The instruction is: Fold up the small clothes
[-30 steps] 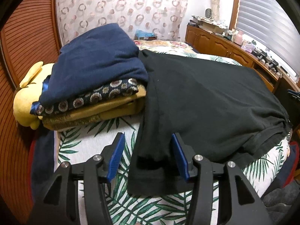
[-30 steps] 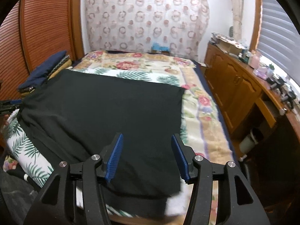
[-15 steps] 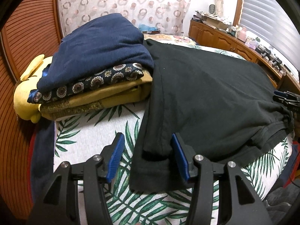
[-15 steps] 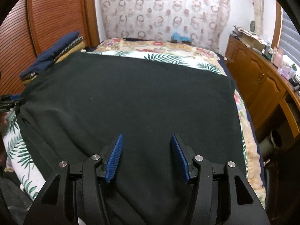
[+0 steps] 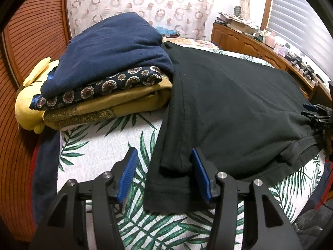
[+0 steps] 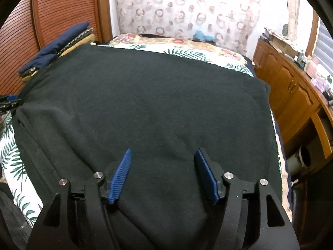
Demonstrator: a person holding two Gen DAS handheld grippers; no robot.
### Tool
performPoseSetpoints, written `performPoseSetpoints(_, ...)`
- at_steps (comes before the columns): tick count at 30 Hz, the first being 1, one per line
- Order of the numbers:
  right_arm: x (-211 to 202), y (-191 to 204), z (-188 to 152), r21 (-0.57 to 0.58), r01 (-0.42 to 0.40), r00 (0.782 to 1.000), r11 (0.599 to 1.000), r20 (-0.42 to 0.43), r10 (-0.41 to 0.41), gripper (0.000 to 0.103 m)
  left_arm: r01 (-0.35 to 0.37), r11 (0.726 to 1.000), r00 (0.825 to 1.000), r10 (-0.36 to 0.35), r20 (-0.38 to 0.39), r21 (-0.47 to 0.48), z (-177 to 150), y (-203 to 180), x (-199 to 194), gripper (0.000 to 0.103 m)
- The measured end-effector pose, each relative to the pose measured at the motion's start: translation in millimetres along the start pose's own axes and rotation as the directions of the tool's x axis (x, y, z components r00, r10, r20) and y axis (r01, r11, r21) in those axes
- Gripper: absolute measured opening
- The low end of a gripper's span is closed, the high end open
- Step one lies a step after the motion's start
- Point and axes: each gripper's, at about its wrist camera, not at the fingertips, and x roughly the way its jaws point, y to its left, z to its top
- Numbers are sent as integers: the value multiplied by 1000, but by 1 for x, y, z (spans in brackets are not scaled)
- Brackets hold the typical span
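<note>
You are in a home bedroom: a bed with a palm-leaf printed cover (image 5: 100,145), a circle-patterned curtain (image 6: 187,10) behind its far edge, a slatted wooden closet door (image 6: 66,6) on one side, and cluttered wooden cabinets (image 6: 291,87) under a blinded window (image 5: 297,16).

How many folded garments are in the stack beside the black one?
3 visible: a navy one on top, a medallion-print one under it, and a mustard one at the bottom, left of the black garment. More may be hidden.
</note>
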Motion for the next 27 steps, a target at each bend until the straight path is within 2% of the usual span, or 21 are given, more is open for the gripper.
performPoseSetpoints(4,1,0,1,-3,-4,1000,1000,-3,4,71,71,996,997,-72,-13,-47,-3,9,-6,52)
performPoseSetpoints(10,1,0,0,1,-5,1000,1000,-1,5,71,63,996,998,-63,-8,-69,-12,18,-11,52)
performPoseSetpoints(16,1,-1,0,-1,-5,1000,1000,-1,5,71,67,996,998,-67,-5,-65,-9,12,-7,51)
performPoseSetpoints(18,1,-1,0,0,-6,1000,1000,-1,6,71,82,995,997,-82,-3,-59,-7,9,-6,39)
performPoseSetpoints(20,1,-1,0,0,-5,1000,1000,-1,5,71,93,994,996,-93,-3,-50,-6,7,-6,39)
performPoseSetpoints(24,1,-2,0,1,-6,1000,1000,-1,6,71,100,994,995,-100,1,-52,-2,6,-3,29)
performPoseSetpoints(26,1,-2,-1,-1,-5,1000,1000,0,5,71,111,993,994,-111,0,-51,0,5,-1,21)
performPoseSetpoints(27,1,-2,-1,-1,-5,1000,1000,0,5,71,115,992,993,-115,-2,-44,1,3,0,13)
